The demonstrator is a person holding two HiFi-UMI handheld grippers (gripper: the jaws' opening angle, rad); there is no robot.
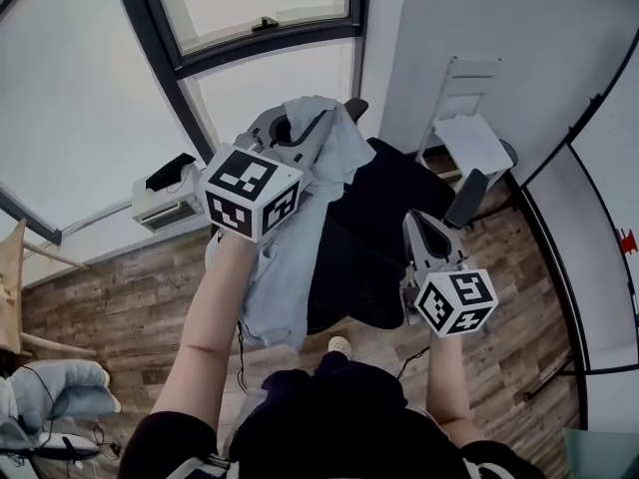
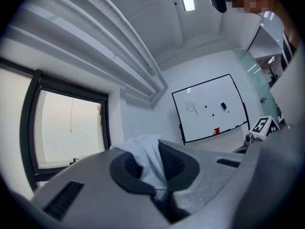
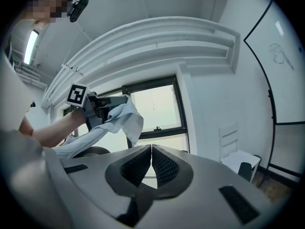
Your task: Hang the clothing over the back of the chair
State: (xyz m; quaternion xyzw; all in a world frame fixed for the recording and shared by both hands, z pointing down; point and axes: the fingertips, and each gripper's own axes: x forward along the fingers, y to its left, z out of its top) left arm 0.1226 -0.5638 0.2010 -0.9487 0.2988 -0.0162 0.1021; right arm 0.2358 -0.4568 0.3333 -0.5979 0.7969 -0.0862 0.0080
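Note:
A pale blue-grey garment (image 1: 290, 257) hangs from my left gripper (image 1: 298, 128), which is shut on a fold of it near the top. In the left gripper view the cloth (image 2: 148, 161) is pinched between the dark pads (image 2: 126, 168). The garment drapes down along the left side of a black office chair (image 1: 389, 218). My right gripper (image 1: 419, 223) is over the chair's right side, shut with nothing in it; its pads (image 3: 162, 165) meet on empty air. The right gripper view shows the left gripper (image 3: 102, 101) holding the garment (image 3: 121, 120) up and to the left.
A white folding chair (image 1: 467, 118) stands against the far wall. A white box-like unit (image 1: 165, 196) sits on the wooden floor below the large window (image 1: 260, 28). A whiteboard (image 2: 209, 108) hangs on the wall. A pale cushion (image 1: 60, 387) lies at lower left.

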